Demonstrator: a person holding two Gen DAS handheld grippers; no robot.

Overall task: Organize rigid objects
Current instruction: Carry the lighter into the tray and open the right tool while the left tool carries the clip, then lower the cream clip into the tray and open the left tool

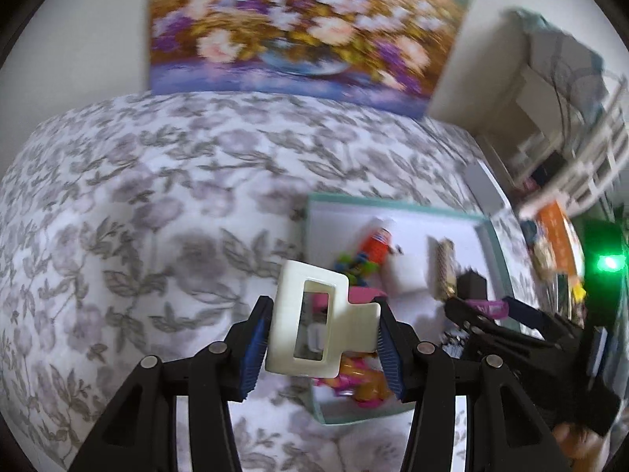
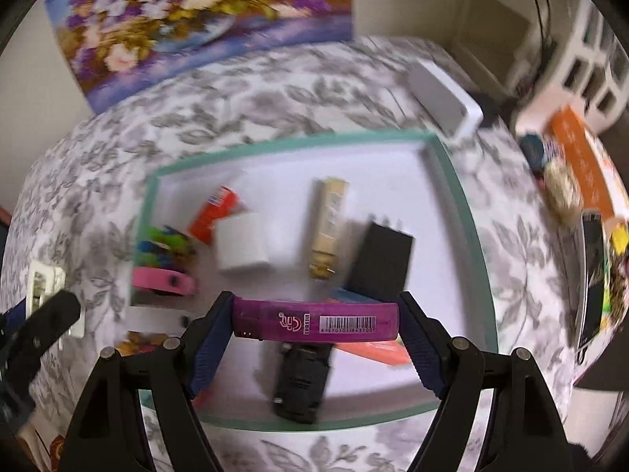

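Observation:
My left gripper (image 1: 320, 330) is shut on a cream rectangular clip with a window cut in it (image 1: 314, 314), held above the left edge of a teal-rimmed white tray (image 1: 499, 251). My right gripper (image 2: 314, 328) is shut on a purple lighter with a barcode (image 2: 314, 320), held crosswise over the tray (image 2: 452, 181). In the tray lie an orange tube (image 2: 214, 212), a white cube (image 2: 241, 242), a gold stick (image 2: 330, 224), a black block (image 2: 383, 259), a pink piece (image 2: 163, 281), a black item (image 2: 302, 381) and coloured bits (image 2: 165, 246). The right gripper (image 1: 483, 310) with the lighter shows in the left wrist view.
The tray rests on a bed with a grey floral cover (image 1: 137, 216). A flower painting (image 1: 306, 27) leans on the wall behind. A white box (image 2: 444, 98) lies past the tray. To the right stand white shelves (image 2: 589, 59) and a cluttered surface with an orange box (image 2: 582, 161).

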